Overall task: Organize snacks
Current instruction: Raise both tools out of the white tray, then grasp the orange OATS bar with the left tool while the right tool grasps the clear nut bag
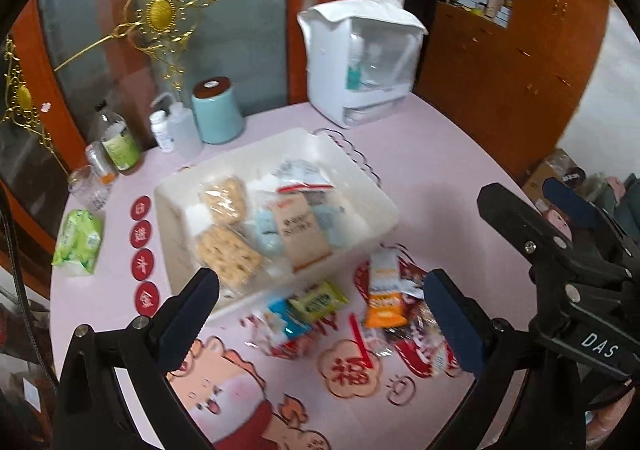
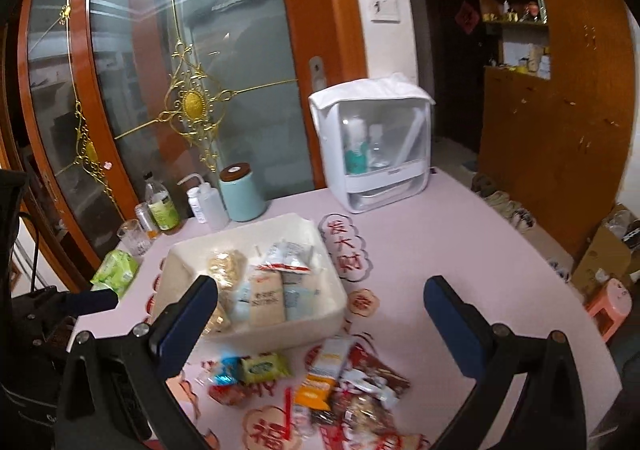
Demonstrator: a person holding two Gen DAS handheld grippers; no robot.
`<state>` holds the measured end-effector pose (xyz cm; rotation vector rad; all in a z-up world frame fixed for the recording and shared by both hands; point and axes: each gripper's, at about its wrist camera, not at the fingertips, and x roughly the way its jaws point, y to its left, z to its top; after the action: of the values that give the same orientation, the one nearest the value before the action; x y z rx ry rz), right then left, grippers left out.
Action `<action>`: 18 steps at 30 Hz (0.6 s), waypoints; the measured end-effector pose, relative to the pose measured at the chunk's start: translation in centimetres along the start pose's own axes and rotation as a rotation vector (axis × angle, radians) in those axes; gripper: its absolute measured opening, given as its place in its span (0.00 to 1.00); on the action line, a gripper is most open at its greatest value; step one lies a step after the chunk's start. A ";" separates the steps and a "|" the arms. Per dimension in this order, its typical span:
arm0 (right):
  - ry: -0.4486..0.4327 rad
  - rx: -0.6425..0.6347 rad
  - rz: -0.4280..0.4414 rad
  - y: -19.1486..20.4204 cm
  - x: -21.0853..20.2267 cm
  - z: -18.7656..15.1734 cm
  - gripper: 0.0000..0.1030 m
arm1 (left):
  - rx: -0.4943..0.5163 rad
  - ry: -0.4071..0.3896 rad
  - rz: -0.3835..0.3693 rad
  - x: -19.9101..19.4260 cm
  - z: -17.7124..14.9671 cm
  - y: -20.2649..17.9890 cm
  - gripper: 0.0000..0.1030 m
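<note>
Left wrist view shows a white bin sitting mid-counter, holding clear-wrapped rice cracker bars, a beige packet and pale blue sachets. Just in front of the bin, loose snacks lie in a heap on the counter: a green packet, a blue packet, an orange-and-white packet and several red wrappers. The left hand-held gripper hangs above this heap with its blue-padded fingers spread wide and nothing between them. The right hand-held gripper is likewise wide open and empty, above the same heap; in the left wrist view it shows at the right edge.

The counter is pale pink with red festive characters and a cartoon figure printed on it. Along its far edge stand a teal canister, a white squeeze bottle, a green-labelled bottle, a glass tumbler and a white cabinet with a clear front. A green tissue pack lies at the left. Behind are glass doors with gold ornament and orange wooden cupboards.
</note>
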<state>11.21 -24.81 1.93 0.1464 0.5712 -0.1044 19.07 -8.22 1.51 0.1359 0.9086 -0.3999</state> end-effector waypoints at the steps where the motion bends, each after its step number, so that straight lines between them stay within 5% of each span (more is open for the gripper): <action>1: 0.002 0.000 -0.013 -0.4 -0.4 -0.4 1.00 | 0.008 0.004 -0.006 0.0 -0.4 -0.6 0.99; 18: 0.062 0.016 -0.126 -5.1 -1.9 -5.0 1.00 | 0.064 0.039 -0.055 2.5 -4.3 -5.2 0.99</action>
<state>6.26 -28.91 -1.78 0.1295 0.6416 -0.2275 15.22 -12.50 -2.81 0.1777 0.9398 -0.4793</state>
